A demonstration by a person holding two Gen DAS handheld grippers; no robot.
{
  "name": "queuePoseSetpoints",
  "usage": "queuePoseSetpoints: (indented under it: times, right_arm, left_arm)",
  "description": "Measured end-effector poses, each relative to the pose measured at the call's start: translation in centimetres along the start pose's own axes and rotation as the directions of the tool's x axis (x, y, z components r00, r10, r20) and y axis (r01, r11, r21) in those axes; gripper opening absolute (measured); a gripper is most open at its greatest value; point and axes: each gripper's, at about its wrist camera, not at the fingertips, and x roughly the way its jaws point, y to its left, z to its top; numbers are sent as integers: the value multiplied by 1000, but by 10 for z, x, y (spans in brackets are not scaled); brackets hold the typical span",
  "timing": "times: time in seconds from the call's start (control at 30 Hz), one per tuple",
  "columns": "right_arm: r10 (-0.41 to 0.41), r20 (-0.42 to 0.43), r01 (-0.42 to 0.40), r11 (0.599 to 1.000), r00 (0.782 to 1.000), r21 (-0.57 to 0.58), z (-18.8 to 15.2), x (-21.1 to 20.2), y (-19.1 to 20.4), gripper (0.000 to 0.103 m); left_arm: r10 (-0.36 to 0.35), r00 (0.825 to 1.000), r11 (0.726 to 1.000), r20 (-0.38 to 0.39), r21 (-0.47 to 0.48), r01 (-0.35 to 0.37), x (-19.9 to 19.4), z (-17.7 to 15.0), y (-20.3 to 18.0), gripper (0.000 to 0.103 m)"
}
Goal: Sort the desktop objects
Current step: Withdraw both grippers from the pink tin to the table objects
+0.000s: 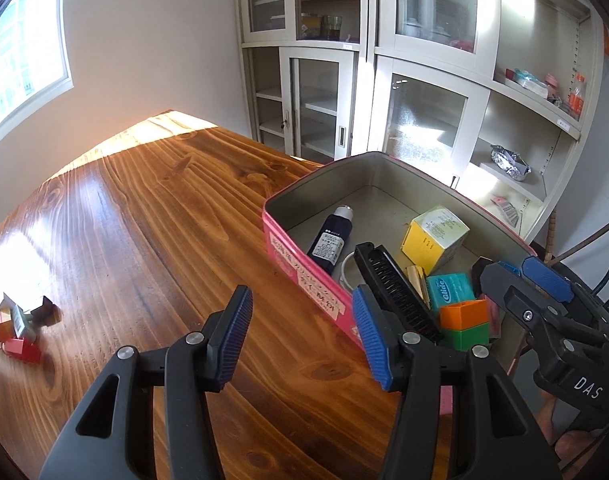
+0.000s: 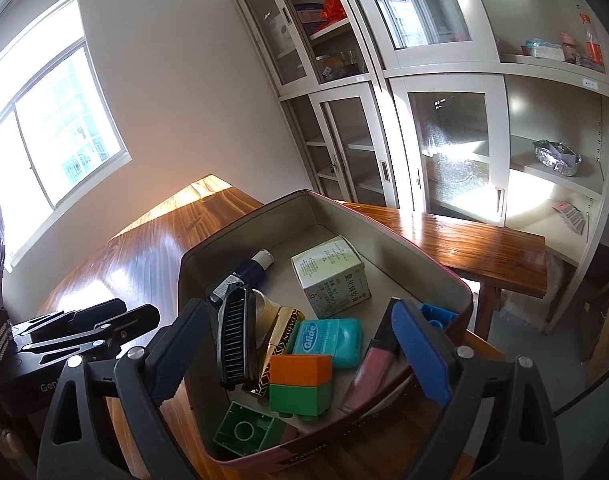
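Observation:
An open pink tin (image 1: 304, 276) stands on the wooden table and holds a black comb (image 1: 396, 292), a dark bottle (image 1: 330, 236), a yellow-green carton (image 1: 432, 236), a teal floss case (image 1: 450, 290) and an orange block on a green one (image 1: 464, 314). My left gripper (image 1: 304, 336) is open beside the tin's near wall, nothing between its pads. In the right wrist view my right gripper (image 2: 300, 354) stands wide open over the tin (image 2: 208, 264), above the stacked blocks (image 2: 300, 368), a loose green block (image 2: 248, 428) and a pink tube (image 2: 370, 372), holding nothing.
A small pile of red and grey pieces (image 1: 18, 320) lies on the table (image 1: 144, 220) far to the left. White glass-door cabinets (image 1: 324, 100) stand behind the table. A wooden bench (image 2: 484, 248) sits beyond the tin.

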Motion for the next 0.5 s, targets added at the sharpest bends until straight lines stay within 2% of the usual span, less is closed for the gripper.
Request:
queuePoseSetpoints:
  times: [0.5]
  right_arm:
    - [84,-21,-85,994,996,-75,-5,11,63,97]
  left_arm:
    - [96,995,987,0,-128,-95,-19,-22,76,56]
